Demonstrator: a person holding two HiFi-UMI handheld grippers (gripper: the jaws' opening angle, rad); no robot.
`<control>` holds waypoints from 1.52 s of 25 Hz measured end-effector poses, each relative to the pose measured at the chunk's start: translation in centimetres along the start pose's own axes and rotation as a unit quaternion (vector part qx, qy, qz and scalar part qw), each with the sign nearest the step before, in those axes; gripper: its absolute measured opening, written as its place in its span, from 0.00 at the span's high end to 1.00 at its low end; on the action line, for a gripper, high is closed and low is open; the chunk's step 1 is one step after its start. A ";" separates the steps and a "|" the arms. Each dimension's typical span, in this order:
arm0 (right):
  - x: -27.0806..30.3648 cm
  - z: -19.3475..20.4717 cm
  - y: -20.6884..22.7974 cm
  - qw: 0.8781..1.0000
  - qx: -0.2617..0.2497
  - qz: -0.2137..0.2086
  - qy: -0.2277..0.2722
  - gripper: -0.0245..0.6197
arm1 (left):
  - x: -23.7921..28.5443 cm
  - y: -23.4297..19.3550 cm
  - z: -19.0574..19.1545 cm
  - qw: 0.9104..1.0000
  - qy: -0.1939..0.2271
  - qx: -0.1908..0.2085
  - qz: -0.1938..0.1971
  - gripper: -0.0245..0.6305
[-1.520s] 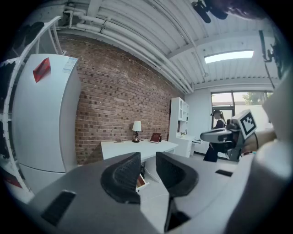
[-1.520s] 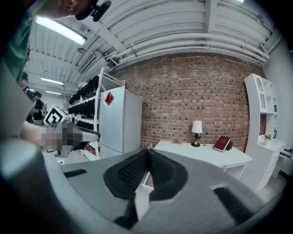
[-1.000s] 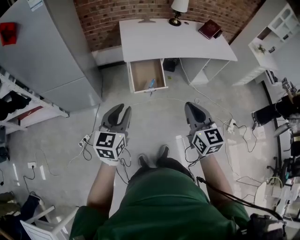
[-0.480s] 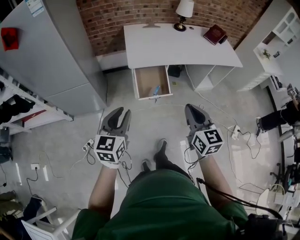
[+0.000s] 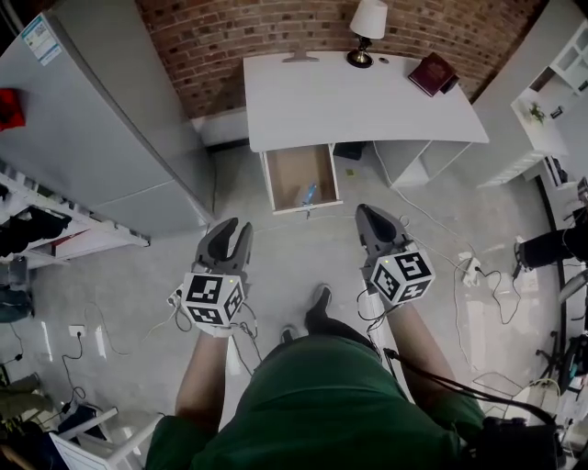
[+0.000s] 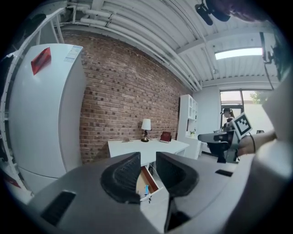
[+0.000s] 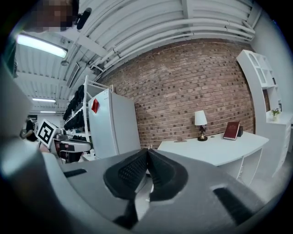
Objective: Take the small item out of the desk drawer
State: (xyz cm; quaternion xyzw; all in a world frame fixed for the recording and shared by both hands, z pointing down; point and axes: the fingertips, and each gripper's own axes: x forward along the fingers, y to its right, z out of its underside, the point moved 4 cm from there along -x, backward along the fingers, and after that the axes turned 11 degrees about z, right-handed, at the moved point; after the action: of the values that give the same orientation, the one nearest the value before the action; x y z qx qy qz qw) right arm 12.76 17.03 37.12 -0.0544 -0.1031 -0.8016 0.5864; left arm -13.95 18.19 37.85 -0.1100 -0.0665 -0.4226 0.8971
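A white desk (image 5: 349,96) stands against the brick wall with its wooden drawer (image 5: 287,173) pulled open. A small blue item (image 5: 310,194) lies near the drawer's front edge. In the left gripper view, the drawer (image 6: 151,179) and the blue item (image 6: 146,189) show through the gap between the jaws. My left gripper (image 5: 235,226) (image 6: 148,158) is open and empty, over the floor short of the drawer. My right gripper (image 5: 366,213) (image 7: 147,151) is shut with nothing in it, beside the left one and just right of the drawer front.
A tall grey fridge (image 5: 101,119) stands left of the desk. A lamp (image 5: 366,27) and a red book (image 5: 434,73) sit on the desktop. Cables and a power strip (image 5: 472,271) lie on the floor at right, another strip by my left hand. White shelving (image 5: 551,55) stands far right.
The person has stepped toward the desk, so the desk and open drawer sit closer to both grippers. Both grippers travelled forward with unchanged jaws.
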 end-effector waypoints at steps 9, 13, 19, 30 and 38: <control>7.4 1.1 5.7 0.999 0.017 -0.028 -0.032 0.96 | 8.0 -1.5 -1.0 0.999 -0.031 -0.001 -0.014 0.81; 10.2 1.8 8.4 0.998 0.034 -0.028 -0.048 0.95 | 11.0 -1.8 -1.5 0.999 -0.037 -0.002 -0.021 0.81; 13.8 3.9 10.2 0.994 0.041 -0.048 -0.091 0.92 | 13.2 -2.4 -0.8 0.998 -0.050 -0.017 -0.039 0.81; 18.6 6.7 10.8 0.987 0.062 -0.036 -0.143 0.85 | 16.0 -6.2 1.2 0.996 -0.074 -0.041 -0.025 0.81; 21.8 9.3 10.7 0.978 0.086 0.014 -0.188 0.81 | 20.4 -10.5 3.6 0.991 -0.114 -0.048 0.048 0.81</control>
State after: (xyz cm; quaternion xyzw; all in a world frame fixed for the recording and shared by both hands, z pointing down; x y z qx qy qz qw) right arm 15.98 -4.26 51.81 -0.1552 -0.2796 -0.7567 0.5702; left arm -9.22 -2.59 47.20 -0.2033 -0.1424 -0.3668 0.8966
